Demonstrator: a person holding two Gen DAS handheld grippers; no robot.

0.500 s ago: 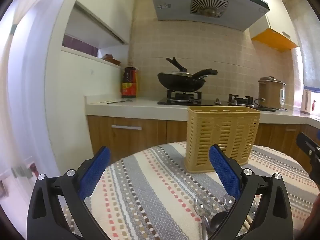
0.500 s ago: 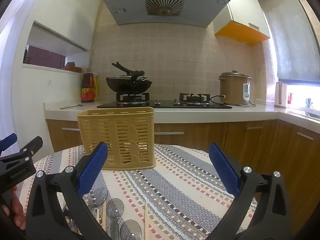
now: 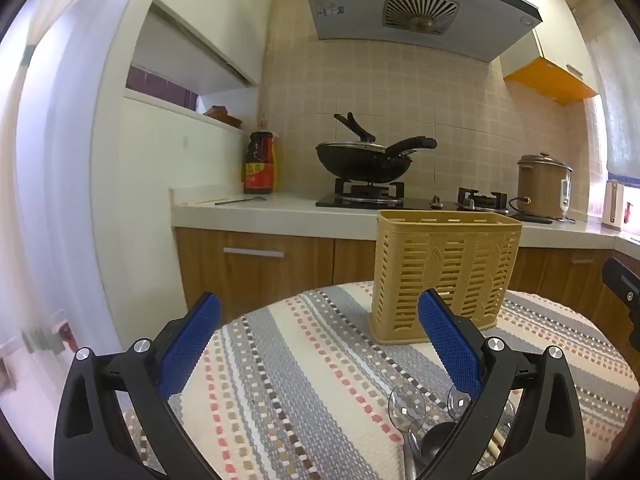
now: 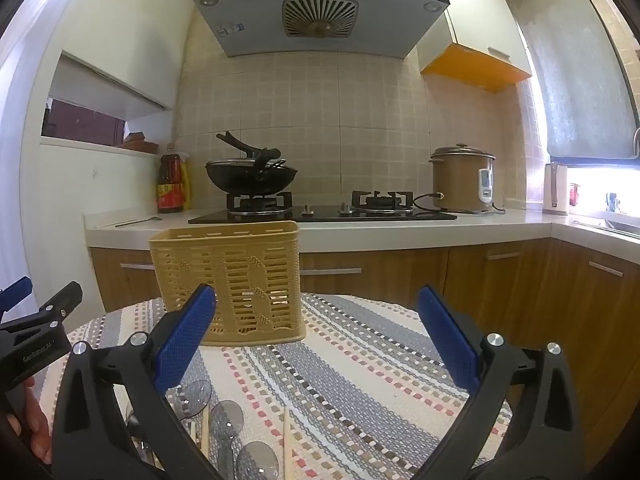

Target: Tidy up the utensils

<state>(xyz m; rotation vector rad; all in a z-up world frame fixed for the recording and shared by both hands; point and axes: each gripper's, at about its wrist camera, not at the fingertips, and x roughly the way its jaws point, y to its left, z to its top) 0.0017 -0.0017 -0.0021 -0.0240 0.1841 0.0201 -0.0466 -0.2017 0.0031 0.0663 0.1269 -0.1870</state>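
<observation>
Both my tools are up over the cloth-covered counter (image 4: 360, 380), each w/ jaws spread wide apart and nothing between them. My left tool (image 3: 320, 344) points across the striped cloth toward the yellow slotted basket (image 3: 444, 272), which stands upright near the far edge of the counter, ahead and a bit right of that tool. My right tool (image 4: 316, 344) faces the same basket (image 4: 232, 276) from the other side, so there it sits ahead and to the left.

Utensils lie flat on the cloth close to me, not in the basket. In the left view, clear plastic spoons (image 3: 404, 404) and a dark spoon (image 3: 436, 436) show low down beside the tool's right finger, partly hidden by it. In the right view, clear spoons (image 4: 226, 416) lie between and below the fingers, w/ wooden chopsticks (image 4: 287, 444) next to them. Can't tell the exact count.

My left tool (image 4: 36, 332) also shows at the left edge of the right view, w/ my hand (image 4: 34, 420) under it.

Behind the counter: kitchen worktop w/ a black wok (image 4: 252, 178) on the gas stove (image 4: 320, 210), a rice cooker (image 4: 464, 178) and a sauce bottle (image 4: 171, 184).
</observation>
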